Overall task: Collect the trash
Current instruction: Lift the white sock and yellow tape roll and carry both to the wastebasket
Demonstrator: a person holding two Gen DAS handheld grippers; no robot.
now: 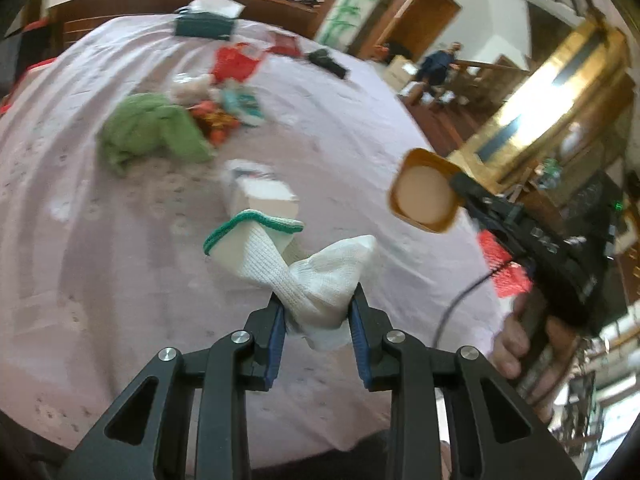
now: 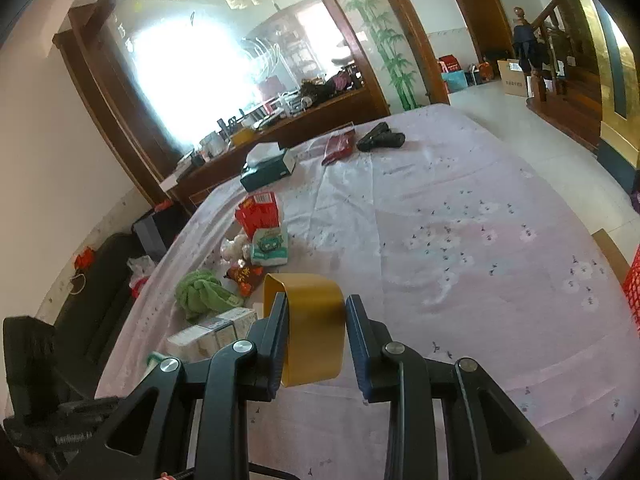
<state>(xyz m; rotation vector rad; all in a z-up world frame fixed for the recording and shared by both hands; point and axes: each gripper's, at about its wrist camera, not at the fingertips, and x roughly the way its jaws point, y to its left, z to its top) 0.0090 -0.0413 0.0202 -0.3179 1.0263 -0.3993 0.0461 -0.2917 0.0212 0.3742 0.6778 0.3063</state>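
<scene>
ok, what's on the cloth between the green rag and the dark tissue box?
A loose clutter pile: wrappers, a wipes pack and a red carton, lying between green rag and tissue box. Right wrist view shows it best.

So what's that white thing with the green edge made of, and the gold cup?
White glove: knitted fabric, probably cotton; ribbed weave shows, and it sags softly between the left gripper pads. Gold cup: smooth and glossy, likely plastic or coated paper, in the right gripper.

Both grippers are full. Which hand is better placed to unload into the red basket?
Right, probably: the right gripper, holding the yellow cup, is beside the red basket; the left gripper holds a white sock over the table.
</scene>
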